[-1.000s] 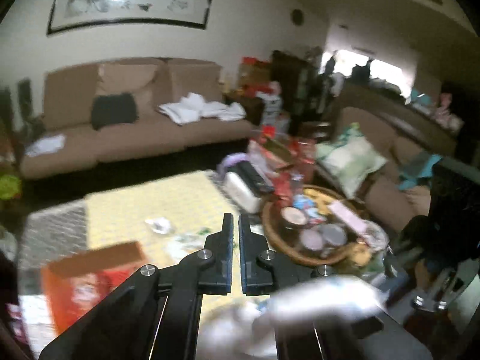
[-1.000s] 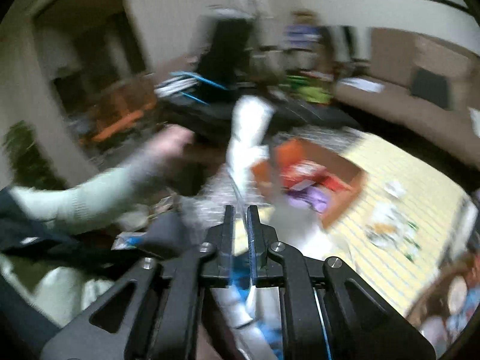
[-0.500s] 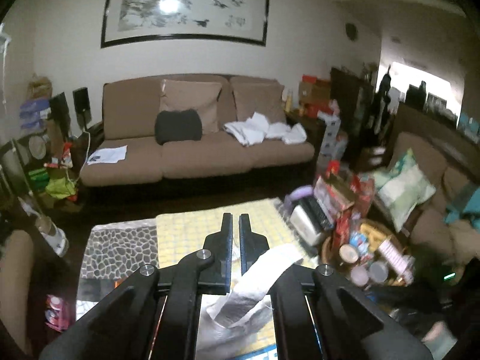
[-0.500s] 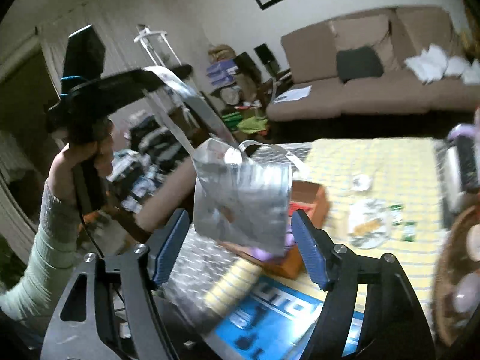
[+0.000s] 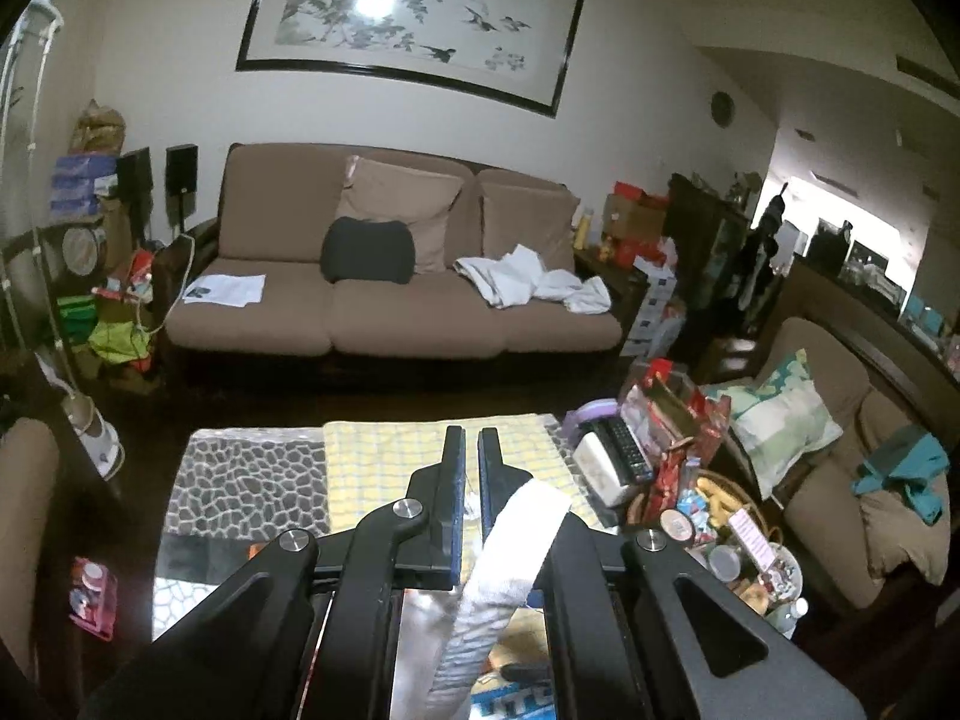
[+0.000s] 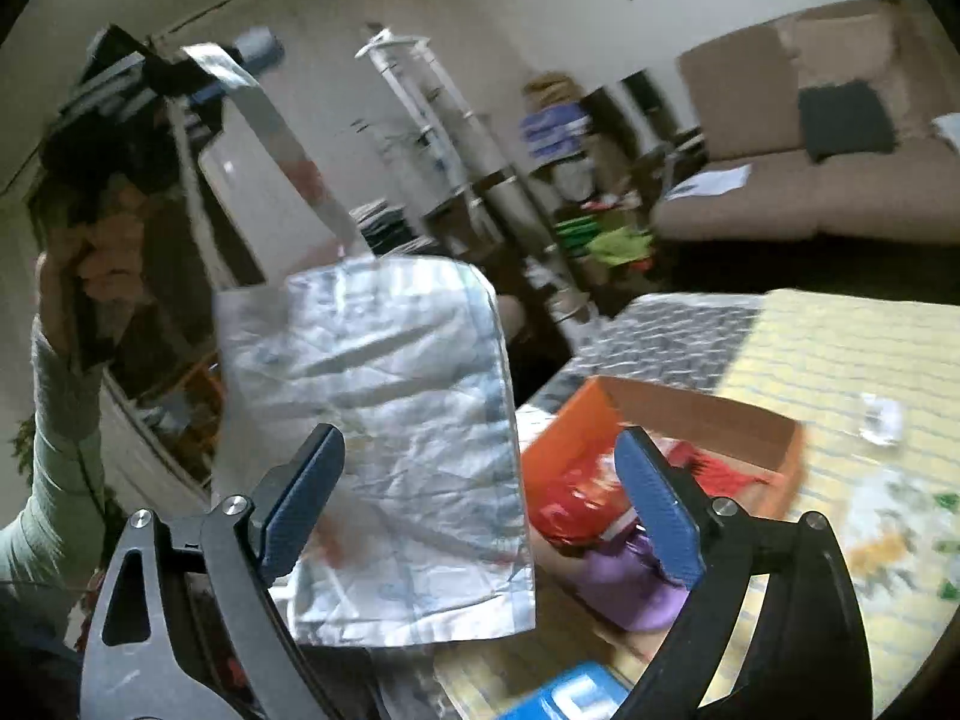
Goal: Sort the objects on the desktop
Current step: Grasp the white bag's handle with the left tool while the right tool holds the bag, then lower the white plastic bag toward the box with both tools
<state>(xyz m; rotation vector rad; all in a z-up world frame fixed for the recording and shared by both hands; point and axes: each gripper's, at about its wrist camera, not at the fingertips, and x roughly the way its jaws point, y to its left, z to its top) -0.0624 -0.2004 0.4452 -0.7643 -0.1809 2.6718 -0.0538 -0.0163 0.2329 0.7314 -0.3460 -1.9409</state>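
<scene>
Left gripper (image 5: 471,480) is clamped on the silver bag's handle strap (image 5: 516,540), so the silver bag (image 6: 384,432) dangles at 9 o'clock of the orange box (image 6: 690,420). Right gripper (image 6: 480,516) has just spread wide, nothing pinched — I'd catch the bag's bottom edge so it doesn't swing.

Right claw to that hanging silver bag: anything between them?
Nothing visible. The silver bag hangs by its strap from the left claw, which is shut on the strap, directly ahead of the open right claw. The orange box lies behind it, on the table.
</scene>
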